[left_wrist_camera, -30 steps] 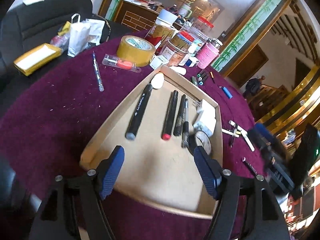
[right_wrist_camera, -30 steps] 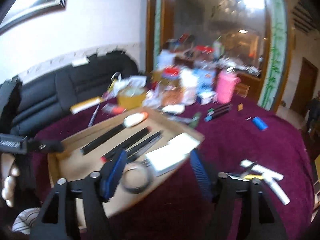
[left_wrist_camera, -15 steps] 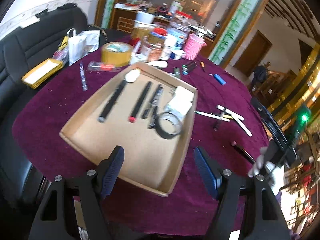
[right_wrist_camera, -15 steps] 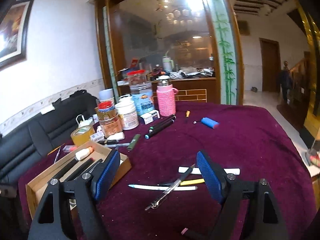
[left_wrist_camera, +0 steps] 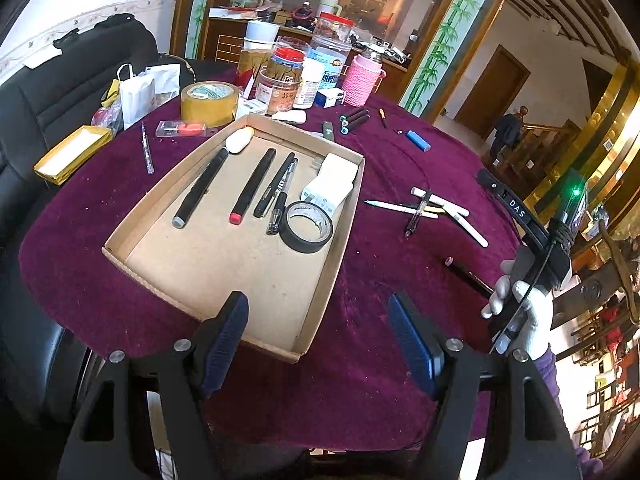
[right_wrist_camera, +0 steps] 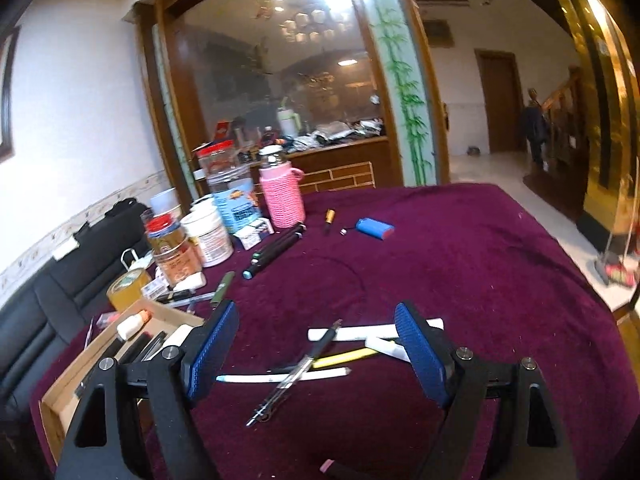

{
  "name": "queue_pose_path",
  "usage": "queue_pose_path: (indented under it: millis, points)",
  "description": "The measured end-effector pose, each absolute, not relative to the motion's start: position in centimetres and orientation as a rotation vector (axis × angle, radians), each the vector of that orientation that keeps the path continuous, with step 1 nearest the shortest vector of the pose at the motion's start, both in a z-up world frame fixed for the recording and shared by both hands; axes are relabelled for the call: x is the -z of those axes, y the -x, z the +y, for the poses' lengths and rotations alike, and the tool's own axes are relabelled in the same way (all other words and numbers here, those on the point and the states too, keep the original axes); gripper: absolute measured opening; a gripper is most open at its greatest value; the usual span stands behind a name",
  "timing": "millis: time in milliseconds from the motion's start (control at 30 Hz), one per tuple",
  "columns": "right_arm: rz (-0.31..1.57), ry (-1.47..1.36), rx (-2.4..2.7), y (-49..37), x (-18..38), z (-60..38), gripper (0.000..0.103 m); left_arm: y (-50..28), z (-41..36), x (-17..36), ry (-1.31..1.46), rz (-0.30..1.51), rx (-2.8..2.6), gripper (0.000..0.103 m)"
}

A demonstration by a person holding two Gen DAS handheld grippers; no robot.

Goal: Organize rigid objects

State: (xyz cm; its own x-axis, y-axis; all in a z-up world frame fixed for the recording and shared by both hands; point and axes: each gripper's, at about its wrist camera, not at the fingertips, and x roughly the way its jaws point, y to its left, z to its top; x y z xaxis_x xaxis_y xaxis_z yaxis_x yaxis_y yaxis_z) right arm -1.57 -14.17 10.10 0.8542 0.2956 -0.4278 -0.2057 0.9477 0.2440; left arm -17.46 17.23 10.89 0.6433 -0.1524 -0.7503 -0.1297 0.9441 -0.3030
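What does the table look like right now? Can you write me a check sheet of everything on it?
Surface: round table under a purple velvet cloth, speckled with crumbs.
Job's things: shallow cardboard tray holding black markers, a white glue bottle, a white box and a black tape roll; loose white and yellow pens lie crossed on the cloth beside it.
Clutter: jars, pink knitted bottle, brown tape roll, blue lighter, paper bags.
Grippers: left gripper open and empty above the tray's near edge; right gripper open, just widened, nothing clamped, over the loose pens.
Cables: one black cable on the right gripper's handle.
Surroundings: black sofa, glass-fronted cabinet, person by the far stairs.
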Motion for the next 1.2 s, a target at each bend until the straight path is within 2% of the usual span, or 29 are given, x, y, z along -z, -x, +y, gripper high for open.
queue_pose_path:
  millis: [1200]
  points:
    - [0.551,-0.201,-0.256,0.6,-8.9,-14.3,0.087,16.6,17.2,-9.7,0.366,0.916,0.023,0.072]
